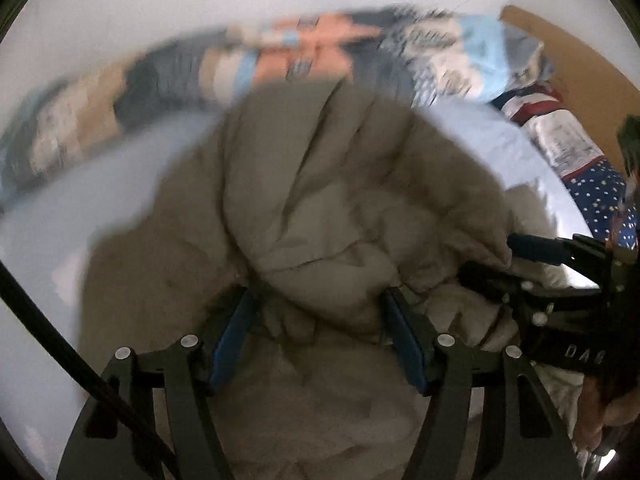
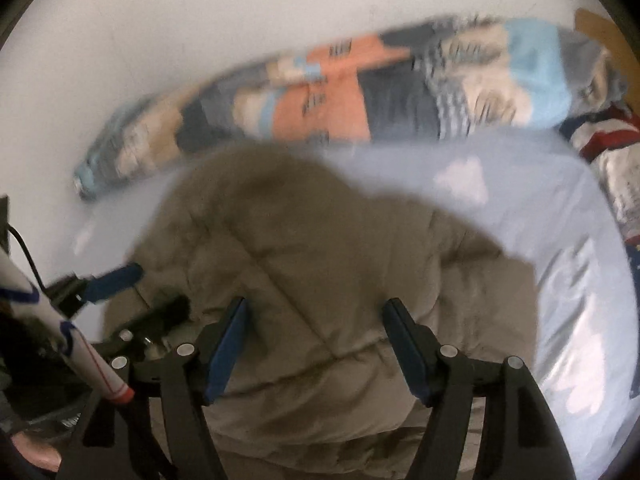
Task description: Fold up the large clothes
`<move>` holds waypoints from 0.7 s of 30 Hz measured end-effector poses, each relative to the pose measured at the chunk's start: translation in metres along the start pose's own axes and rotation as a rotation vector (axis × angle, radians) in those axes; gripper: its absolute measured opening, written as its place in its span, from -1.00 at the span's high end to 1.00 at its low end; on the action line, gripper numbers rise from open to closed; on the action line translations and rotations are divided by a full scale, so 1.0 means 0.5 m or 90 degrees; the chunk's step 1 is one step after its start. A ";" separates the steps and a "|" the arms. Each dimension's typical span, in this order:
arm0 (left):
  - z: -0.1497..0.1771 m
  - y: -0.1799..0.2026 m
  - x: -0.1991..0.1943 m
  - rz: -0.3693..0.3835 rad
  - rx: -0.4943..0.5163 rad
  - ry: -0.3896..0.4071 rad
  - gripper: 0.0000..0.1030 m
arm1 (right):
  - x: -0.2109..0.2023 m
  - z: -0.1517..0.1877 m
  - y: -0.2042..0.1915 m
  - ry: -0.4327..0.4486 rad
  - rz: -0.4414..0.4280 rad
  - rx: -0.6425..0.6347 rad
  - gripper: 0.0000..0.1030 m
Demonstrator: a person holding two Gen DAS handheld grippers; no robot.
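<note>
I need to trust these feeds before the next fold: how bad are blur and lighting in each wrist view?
Left wrist: patterned quilt smeared by motion, padded coat softer but readable. Right wrist: coat and quilt both blurred, bright patches on the bedsheet. Both bend at the edges.

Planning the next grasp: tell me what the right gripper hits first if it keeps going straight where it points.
Most likely the tan padded coat: it fills the space ahead of the open right gripper, lying on the light blue sheet. Blur leaves depth uncertain.
</note>
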State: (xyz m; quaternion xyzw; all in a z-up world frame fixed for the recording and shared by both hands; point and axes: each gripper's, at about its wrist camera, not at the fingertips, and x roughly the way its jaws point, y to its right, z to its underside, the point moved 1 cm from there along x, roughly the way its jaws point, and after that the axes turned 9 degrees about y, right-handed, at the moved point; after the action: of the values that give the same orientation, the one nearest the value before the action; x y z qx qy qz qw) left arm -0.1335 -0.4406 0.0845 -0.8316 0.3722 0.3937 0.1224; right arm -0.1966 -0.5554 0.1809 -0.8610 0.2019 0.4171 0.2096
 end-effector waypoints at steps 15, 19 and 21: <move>0.030 -0.005 -0.125 -0.017 -0.016 0.083 -0.31 | -0.055 0.038 -0.009 0.008 0.007 -0.015 -0.48; 0.066 -0.025 -0.111 -0.038 -0.021 0.056 -0.31 | -0.064 0.064 -0.022 0.011 0.018 -0.036 -0.47; 0.083 -0.034 -0.089 -0.033 -0.030 0.033 -0.31 | -0.046 0.082 -0.020 -0.007 0.019 -0.031 -0.43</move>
State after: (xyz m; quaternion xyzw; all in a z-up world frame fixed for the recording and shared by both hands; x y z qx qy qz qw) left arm -0.1633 -0.3851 0.0887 -0.8536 0.3443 0.3772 0.1029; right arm -0.2304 -0.5213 0.1782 -0.8605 0.2034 0.4296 0.1836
